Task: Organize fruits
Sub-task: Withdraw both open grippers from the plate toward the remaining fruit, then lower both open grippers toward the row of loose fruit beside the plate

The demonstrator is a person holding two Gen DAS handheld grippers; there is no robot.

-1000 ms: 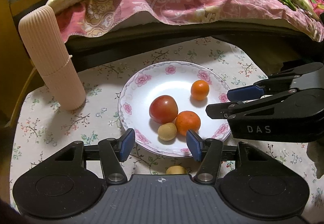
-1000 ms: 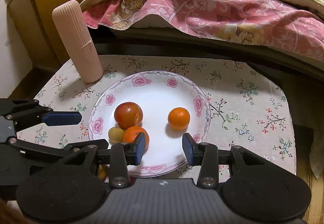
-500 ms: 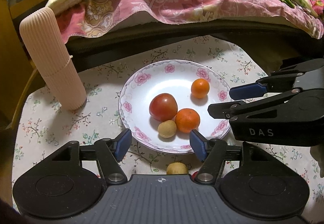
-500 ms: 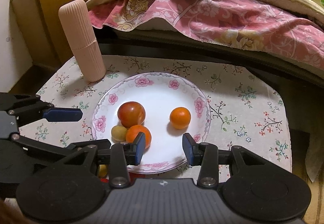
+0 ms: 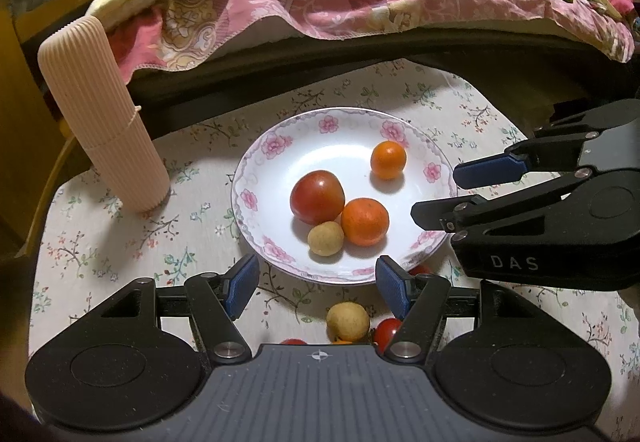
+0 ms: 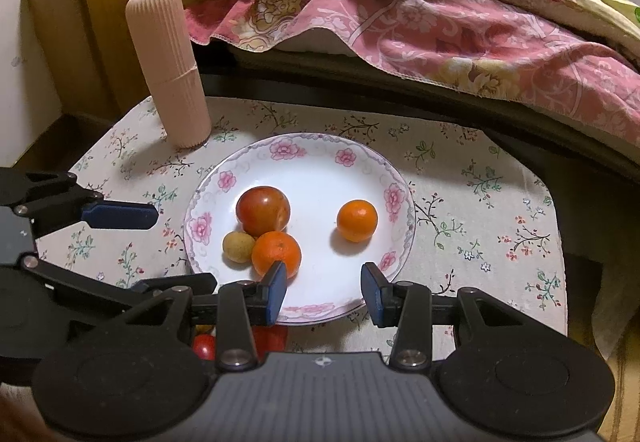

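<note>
Just below and behind the left tongs (image 5: 316, 288), a small yellow-brown fruit (image 5: 347, 321) is lying on the table (image 5: 100, 242), between the 2 blue pads and slightly toward the right one, with at least 2 red fruits (image 5: 387, 329) crowding beside it at the edge of the tongs' body. It is round, so no long axis is dictating the approach; what matters is that it is sitting nearer than the pad tips, on the near side of the plate (image 5: 276, 146). The left tongs are gaping wide and holding nothing. The right tongs (image 6: 324, 288) are also spread apart and empty, hovering over the plate's near rim, with the loose fruits off to their lower left and mostly hidden under their body. Ahead of both tongs, the plate is already carrying 4 fruits: a red tomato (image 5: 317, 197), a large orange (image 5: 365, 221) and a small yellowish fruit (image 5: 325, 239) touching in a cluster, and a smaller orange (image 5: 388, 160) sitting apart. My judgement is that the left tongs are the nearer pair and would need drawing back and down before closing.
</note>
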